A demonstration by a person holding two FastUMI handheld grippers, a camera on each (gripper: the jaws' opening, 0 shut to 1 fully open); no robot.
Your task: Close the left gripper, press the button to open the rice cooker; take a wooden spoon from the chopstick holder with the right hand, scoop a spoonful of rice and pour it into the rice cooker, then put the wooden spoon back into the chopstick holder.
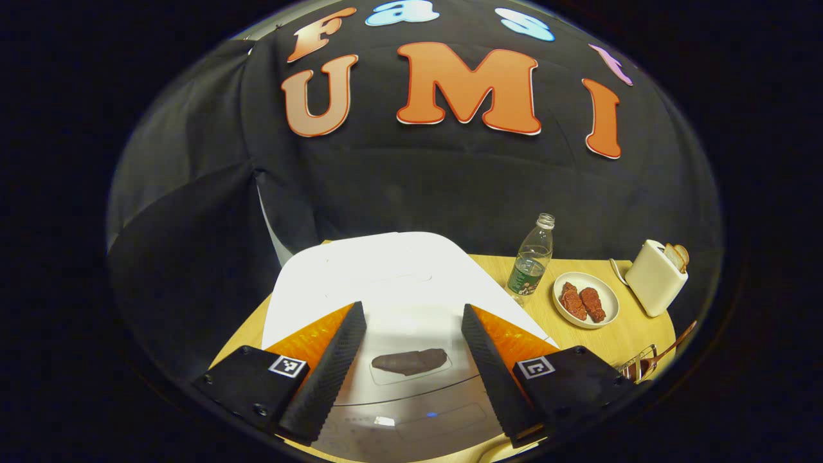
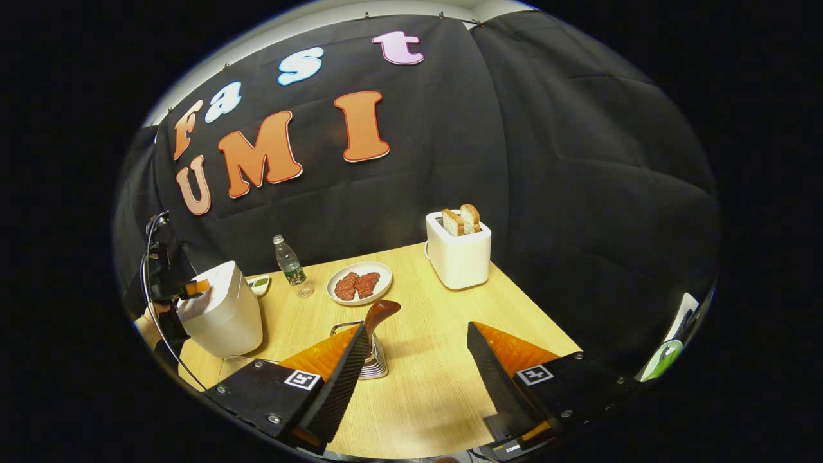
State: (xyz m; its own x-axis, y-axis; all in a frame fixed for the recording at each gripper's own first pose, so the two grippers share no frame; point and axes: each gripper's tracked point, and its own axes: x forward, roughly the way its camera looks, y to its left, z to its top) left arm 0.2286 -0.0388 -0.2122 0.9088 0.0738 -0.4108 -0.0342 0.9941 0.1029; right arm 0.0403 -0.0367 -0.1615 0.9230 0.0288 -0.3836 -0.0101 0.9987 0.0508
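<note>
Left gripper (image 1: 411, 334) poised above the closed white rice cooker (image 1: 386, 283), fingers spread wide, nothing between them; dark oval button (image 1: 409, 361) on the lid lying in the gap, low centre of the left gripper view, not touched. Same gripper (image 2: 193, 289) seen far off at the left edge of the right gripper view, perched at the cooker's (image 2: 222, 318) top edge. Right gripper (image 2: 418, 360) held low over the pale wooden table (image 2: 424, 386), angled forward and slightly down, likewise released and empty. Brown wooden spoon (image 2: 380, 314) standing in the wire chopstick holder (image 2: 371, 363) just beyond the left finger, lower centre of that view, long axis near upright and leaning a little right, bowl end up. Spoon (image 1: 669, 350) also glimpsed at the lower right edge of the left gripper view, leaning toward upper right, holder there too blurred to make out. Farther back on the table: clear plastic water bottle (image 2: 290, 265), white plate with two reddish meat slices (image 2: 359, 283), white toaster with two bread slices (image 2: 458, 251), and what may be a small dish of something green (image 2: 260, 283) behind the cooker.
</note>
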